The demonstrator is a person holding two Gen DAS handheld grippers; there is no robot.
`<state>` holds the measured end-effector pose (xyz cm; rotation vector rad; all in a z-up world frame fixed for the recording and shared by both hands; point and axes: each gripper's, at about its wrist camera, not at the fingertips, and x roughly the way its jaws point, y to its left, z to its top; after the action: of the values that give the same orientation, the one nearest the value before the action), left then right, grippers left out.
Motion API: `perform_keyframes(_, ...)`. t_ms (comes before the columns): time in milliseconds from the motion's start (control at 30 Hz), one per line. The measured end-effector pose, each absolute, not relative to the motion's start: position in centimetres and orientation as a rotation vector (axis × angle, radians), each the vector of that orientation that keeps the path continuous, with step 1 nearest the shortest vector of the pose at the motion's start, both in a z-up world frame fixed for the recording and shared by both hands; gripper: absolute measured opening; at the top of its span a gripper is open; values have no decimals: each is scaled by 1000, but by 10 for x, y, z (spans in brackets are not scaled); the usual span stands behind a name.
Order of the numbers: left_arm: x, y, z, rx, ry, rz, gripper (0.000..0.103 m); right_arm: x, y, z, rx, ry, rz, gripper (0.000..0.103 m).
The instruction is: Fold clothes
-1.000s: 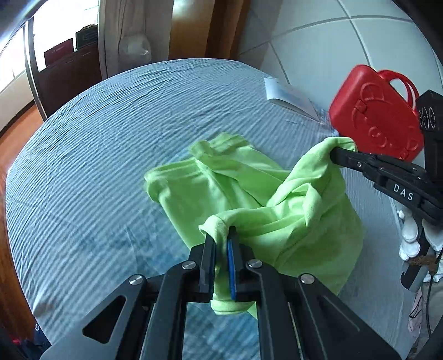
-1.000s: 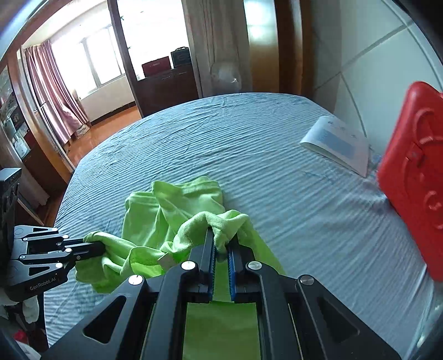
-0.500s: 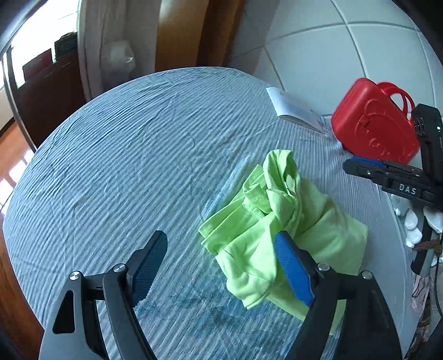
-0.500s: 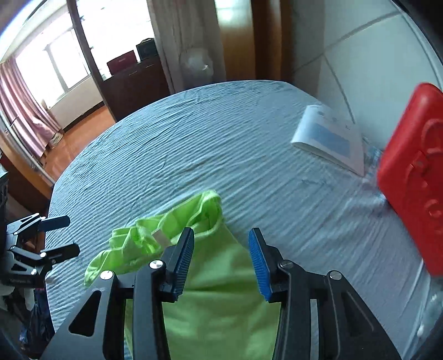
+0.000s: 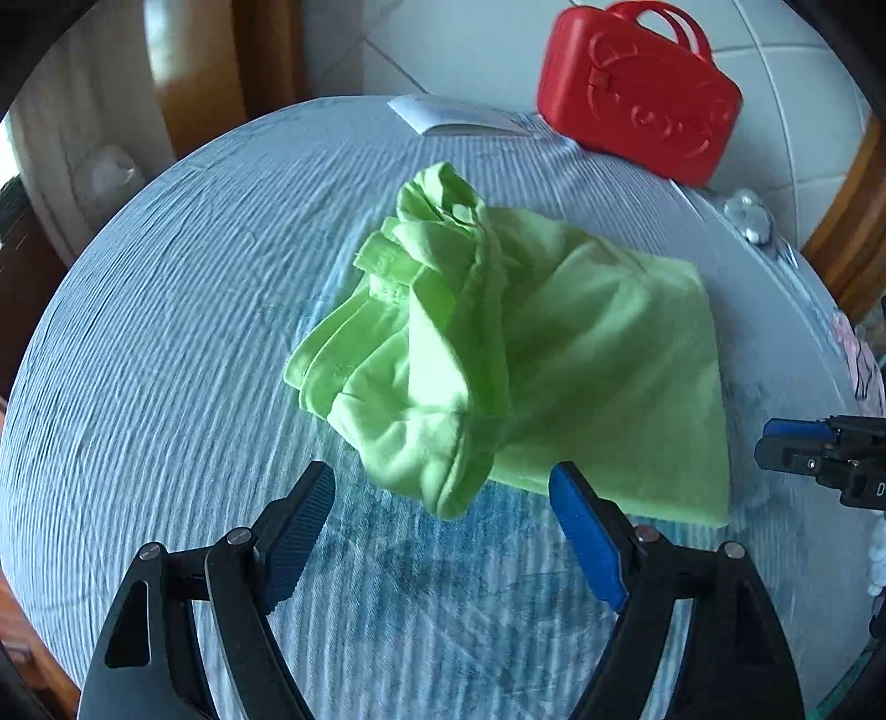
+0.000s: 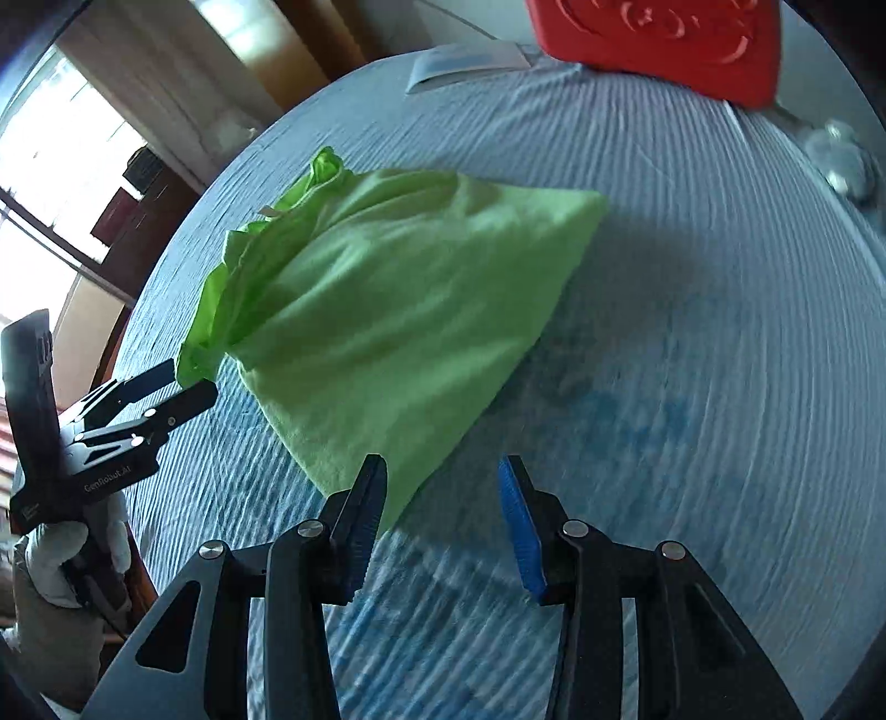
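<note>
A lime-green garment (image 5: 498,354) lies in a rough bundle on the blue striped bedspread (image 5: 166,343); it also shows in the right wrist view (image 6: 387,310). Its left side is bunched in folds and its right side lies flat. My left gripper (image 5: 443,526) is open and empty, just short of the garment's near edge. My right gripper (image 6: 440,498) is open and empty, its left finger over the garment's near corner. The left gripper also shows in the right wrist view (image 6: 160,387), by the bunched end. The right gripper tip shows in the left wrist view (image 5: 797,448).
A red plastic case (image 5: 637,94) stands against the tiled wall at the far side, also in the right wrist view (image 6: 664,39). A white booklet (image 5: 459,113) lies next to it. A small clear object (image 5: 747,219) sits at the bed's right edge.
A second ago both grippers were shut on the green garment and held it up. They opened and let it drop, then drew back and swung round; the garment now lies bundled on the bed.
</note>
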<state>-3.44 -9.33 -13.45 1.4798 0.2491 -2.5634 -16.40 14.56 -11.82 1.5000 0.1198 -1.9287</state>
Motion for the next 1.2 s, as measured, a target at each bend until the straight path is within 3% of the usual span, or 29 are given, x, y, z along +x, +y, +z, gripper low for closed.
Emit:
perform_keyframes(100,-47,-108,-139,1523,189,-2662,70,-146,134,-131,1567,10,-2014,49)
perform_keyframes(167,-55,-126,-137,1564,233,-2715,39,-137,122,-140,1605,-41,-2057,48)
perform_keyframes(200,-59,-136,-135,1584,266,-2737,33,-132,116,-140,1600,-16,-2098,36)
perform_keyframes(233,-61,-148,-134,1605,321,-2742,26,-129,109,-140,1597,5,-2136,4)
perform_keyframes(267,-63,-160,-135,1621,369,-2726,25,-128,110,-140,1610,-3,-2146,5)
perform_keyframes(433,-64,-223,-144,1644,513,-2593,32,-126,111,-138,1678,-44,-2193,6)
perform_keyframes(533,-70,-235,-137,1648,436,-2567,34,-125,111,-138,1719,-69,-2221,14)
perform_keyframes(733,-97,-202,-89,1581,263,-2726,38,-119,111,-89,1577,1,-2293,16)
perform_keyframes(867,-132,-193,-70,1579,234,-2815,55,-124,78,-64,1426,-74,-2206,15)
perform_keyframes(1200,-222,-197,-106,1878,-192,-3002,55,-110,-36,-88,1442,-207,-2129,15)
